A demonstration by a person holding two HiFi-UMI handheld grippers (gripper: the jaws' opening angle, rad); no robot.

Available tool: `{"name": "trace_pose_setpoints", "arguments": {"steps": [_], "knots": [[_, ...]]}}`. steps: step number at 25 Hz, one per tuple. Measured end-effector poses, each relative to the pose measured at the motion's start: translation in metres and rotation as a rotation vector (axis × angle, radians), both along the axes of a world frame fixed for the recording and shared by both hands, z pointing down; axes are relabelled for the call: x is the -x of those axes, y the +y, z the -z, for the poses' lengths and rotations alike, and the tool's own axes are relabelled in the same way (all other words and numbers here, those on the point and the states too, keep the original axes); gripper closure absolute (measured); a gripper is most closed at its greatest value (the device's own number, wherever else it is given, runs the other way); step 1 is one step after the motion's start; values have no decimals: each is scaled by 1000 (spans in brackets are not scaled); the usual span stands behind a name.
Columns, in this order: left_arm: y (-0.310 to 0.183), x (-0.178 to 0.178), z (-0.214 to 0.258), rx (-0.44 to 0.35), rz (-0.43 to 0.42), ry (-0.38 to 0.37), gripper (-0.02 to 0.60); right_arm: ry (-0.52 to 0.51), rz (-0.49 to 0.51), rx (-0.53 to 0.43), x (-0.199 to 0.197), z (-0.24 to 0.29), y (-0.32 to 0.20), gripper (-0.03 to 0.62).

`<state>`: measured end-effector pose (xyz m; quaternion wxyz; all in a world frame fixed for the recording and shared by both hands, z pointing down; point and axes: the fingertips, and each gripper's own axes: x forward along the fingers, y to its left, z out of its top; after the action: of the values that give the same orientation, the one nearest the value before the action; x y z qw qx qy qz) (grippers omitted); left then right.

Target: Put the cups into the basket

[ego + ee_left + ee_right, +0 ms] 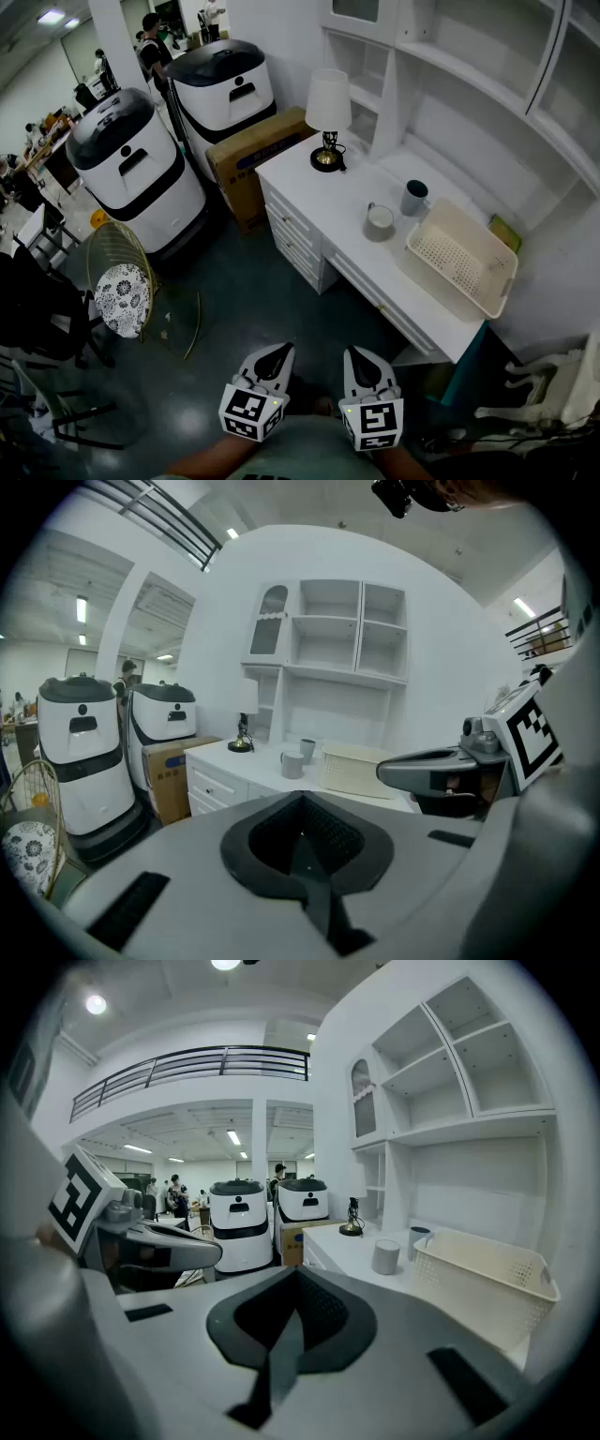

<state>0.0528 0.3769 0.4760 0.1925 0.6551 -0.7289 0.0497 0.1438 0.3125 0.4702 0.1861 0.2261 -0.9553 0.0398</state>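
Two cups stand on the white desk (309,183): a light grey cup (380,221) and, behind it, a dark grey cup (413,197). To their right lies the cream perforated basket (461,255), nothing in it. My left gripper (280,351) and right gripper (355,353) hang side by side low in the head view, over the dark floor and well short of the desk. Both are shut with nothing in them. The left gripper view has its shut tip (302,801) below the distant cups (292,764) and basket (361,769). From the right gripper (298,1275) both cups (385,1256) and the basket (483,1274) sit ahead to the right.
A table lamp (328,112) stands at the desk's far end, with white shelves (469,84) on the wall above. A cardboard box (248,155) and two white-and-black machines (131,169) stand left of the desk. A wire chair with a patterned cushion (122,291) is on the floor at left.
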Motion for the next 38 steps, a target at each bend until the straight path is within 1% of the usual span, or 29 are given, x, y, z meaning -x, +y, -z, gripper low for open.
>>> {"name": "trace_pose_setpoints", "arguments": {"steps": [7,12,17,23,31,35,38], "knots": [[-7,9,4,-9,-18,-5,575,0,-6,20,10,2,-4,582],[-12,14,0,-10,-34,-4,575,-8,-2,65,18,-6,-7,581],[-17,27,-2,-8,-49,-3,575,-8,-15,61,31,-4,-12,580],[-30,54,-3,-14,-73,20,575,-8,-64,47,54,2,-26,580],[-56,104,-5,-20,-99,63,575,6,-136,32,98,8,-55,580],[-67,131,4,-38,-109,62,575,3,-147,18,122,18,-62,580],[-74,143,15,-54,-131,55,575,-4,-161,2,135,28,-65,580]]}}
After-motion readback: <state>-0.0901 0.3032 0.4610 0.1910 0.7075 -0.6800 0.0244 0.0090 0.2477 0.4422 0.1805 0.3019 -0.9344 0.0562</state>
